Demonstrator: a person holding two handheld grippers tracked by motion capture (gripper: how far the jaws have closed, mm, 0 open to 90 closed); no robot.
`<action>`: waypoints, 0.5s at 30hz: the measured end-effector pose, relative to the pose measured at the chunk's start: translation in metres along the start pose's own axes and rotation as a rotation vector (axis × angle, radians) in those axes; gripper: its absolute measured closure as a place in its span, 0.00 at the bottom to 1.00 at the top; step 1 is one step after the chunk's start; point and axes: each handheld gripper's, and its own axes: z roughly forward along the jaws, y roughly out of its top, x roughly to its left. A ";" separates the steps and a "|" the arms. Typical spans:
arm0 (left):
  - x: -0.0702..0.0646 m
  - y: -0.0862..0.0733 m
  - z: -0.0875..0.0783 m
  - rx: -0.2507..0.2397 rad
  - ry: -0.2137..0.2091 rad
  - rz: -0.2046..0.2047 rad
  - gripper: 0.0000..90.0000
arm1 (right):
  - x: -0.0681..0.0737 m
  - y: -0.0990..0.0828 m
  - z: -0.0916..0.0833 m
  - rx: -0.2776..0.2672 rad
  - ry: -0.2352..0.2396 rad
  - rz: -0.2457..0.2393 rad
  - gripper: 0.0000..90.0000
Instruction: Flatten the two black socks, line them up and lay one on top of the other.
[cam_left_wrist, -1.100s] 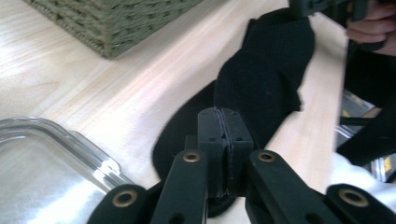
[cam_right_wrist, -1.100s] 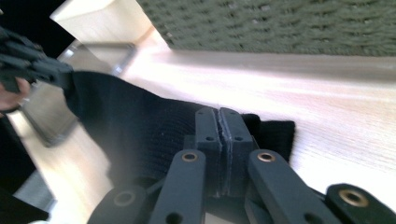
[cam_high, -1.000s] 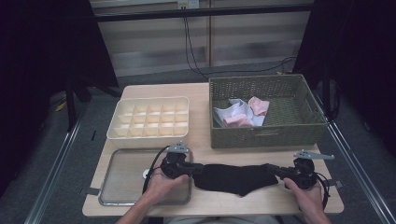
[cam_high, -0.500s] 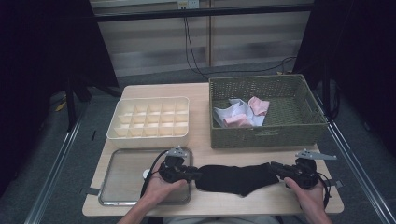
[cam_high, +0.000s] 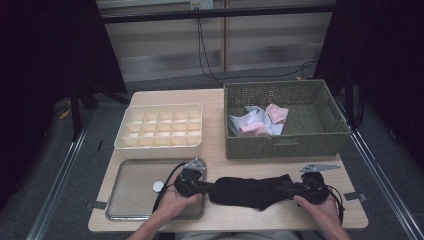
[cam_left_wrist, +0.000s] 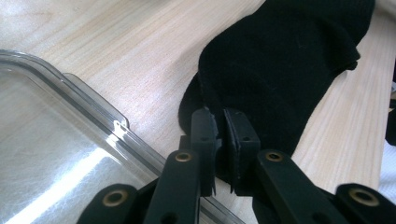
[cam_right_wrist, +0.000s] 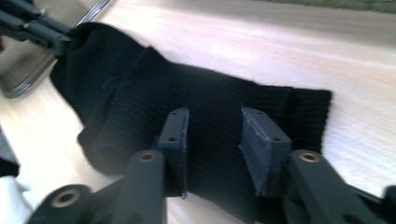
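Black sock (cam_high: 250, 191) lies flat on the tabletop (cam_high: 215, 140) near your edge, its long axis running nine o'clock to three o'clock between your hands. Your left gripper (cam_left_wrist: 219, 135) has just closed and pinches the nine o'clock end beside the clear tray (cam_high: 135, 187). Your right gripper (cam_right_wrist: 215, 140) has just been opening; its jaws stand apart over the three o'clock end, so the left holds it alone.

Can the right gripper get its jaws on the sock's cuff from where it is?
Probably yes: the right gripper has just been opening its jaws, which stand apart over the sock, with nothing between them and the cuff.
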 end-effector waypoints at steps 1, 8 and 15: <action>0.000 0.000 -0.001 -0.009 -0.011 -0.008 0.93 | 0.000 0.000 0.000 0.001 -0.010 -0.002 0.74; -0.004 0.004 -0.019 -0.083 -0.051 -0.009 0.93 | -0.003 0.001 -0.002 0.002 -0.050 -0.021 1.00; -0.005 0.002 -0.017 -0.081 -0.050 -0.008 0.92 | -0.011 -0.003 -0.015 -0.061 -0.071 0.026 0.85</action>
